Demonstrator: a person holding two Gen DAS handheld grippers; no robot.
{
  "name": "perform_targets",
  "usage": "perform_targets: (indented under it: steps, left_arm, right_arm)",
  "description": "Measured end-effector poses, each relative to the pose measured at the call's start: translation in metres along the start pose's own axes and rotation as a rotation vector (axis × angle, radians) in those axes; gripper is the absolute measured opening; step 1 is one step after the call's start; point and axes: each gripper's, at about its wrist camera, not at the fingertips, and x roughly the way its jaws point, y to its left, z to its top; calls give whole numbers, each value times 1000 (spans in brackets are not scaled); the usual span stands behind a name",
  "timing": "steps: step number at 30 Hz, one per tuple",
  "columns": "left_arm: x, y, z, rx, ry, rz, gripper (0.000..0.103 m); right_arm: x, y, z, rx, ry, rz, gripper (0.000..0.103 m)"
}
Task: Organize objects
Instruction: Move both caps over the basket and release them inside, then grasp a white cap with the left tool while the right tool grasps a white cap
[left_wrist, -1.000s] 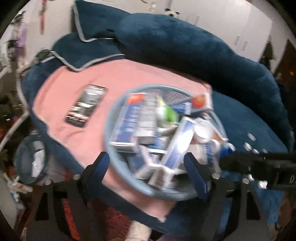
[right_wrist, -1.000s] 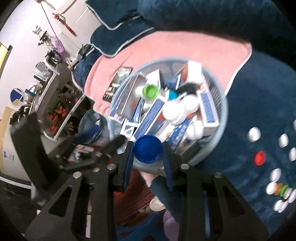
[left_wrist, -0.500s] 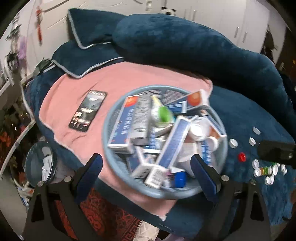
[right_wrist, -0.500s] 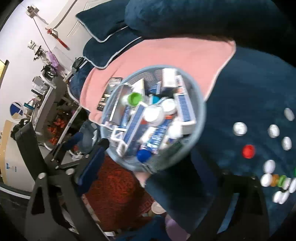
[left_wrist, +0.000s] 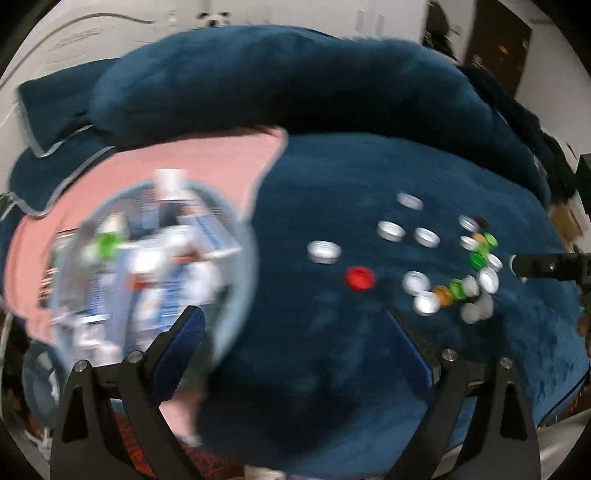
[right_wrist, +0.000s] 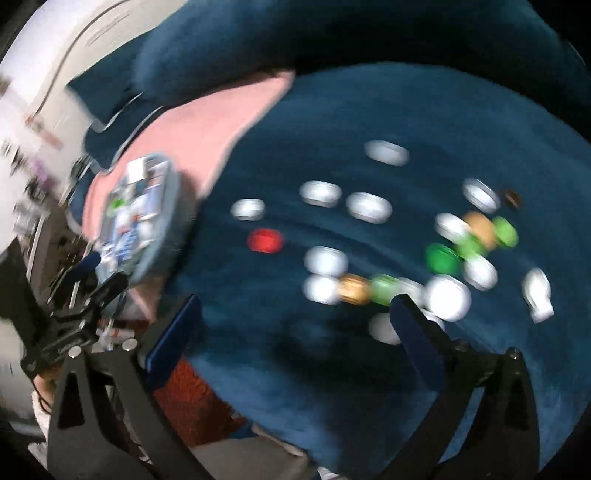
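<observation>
Left wrist view, nearest first: I see my left gripper (left_wrist: 295, 332) with jaws wide, nothing between them, over bare blue bedding (left_wrist: 332, 369). Beyond lie the red cap (left_wrist: 360, 277) and scattered bottle caps (left_wrist: 454, 258); the basket (left_wrist: 236, 295) of boxes sits left, on the pink towel (left_wrist: 207, 162). Right wrist view alone shows my right gripper (right_wrist: 291, 314), its jaws having just opened wide and empty, short of the caps.

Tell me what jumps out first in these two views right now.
A scatter of bottle caps, mostly silver with a few green and orange, lies on the dark blue cover, one red cap apart at its near left. At far left, a round basket crammed with boxes sits on a pink cloth. Both views are motion-blurred.
</observation>
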Motion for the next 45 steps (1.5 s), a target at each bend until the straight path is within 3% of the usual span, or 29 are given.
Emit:
perform_targets:
  steps: [6, 8, 14, 17, 20, 22, 28, 30, 34, 35, 45]
  left_arm:
    - [77, -43, 20, -58, 32, -46, 97]
    - [99, -44, 25, -101, 35, -40, 97]
    - [153, -37, 33, -136, 71, 101, 94]
    - [165, -24, 33, -172, 86, 116, 83]
    - [167, -17, 33, -198, 82, 106, 64]
    - [162, -21, 34, -177, 61, 88, 29]
    - [148, -31, 38, -139, 47, 26, 30]
    - [146, -31, 38, -139, 52, 9, 30]
    - [134, -34, 39, -122, 52, -16, 30]
    - [134, -34, 39, -121, 50, -21, 30]
    - [83, -37, 38, -102, -3, -91, 30]
  right_arm:
    - [-14, -108, -25, 259, -61, -23, 103]
    - [-23, -125, -26, 290, -89, -17, 103]
    - [-46, -166, -24, 334, -168, -21, 103]
    - [-57, -191, -27, 372, -213, -58, 103]
    - [-57, -219, -33, 448, -222, -90, 103]
    - [-46, -235, -35, 484, -184, -87, 102]
    - [-10, -243, -35, 467, -87, -137, 101]
    - [0, -243, -37, 459, -62, -146, 94]
    - [10, -241, -42, 419, -30, -134, 33]
    - [8, -240, -43, 418, -33, -127, 25]
    - [-22, -212, -49, 417, -121, -21, 23]
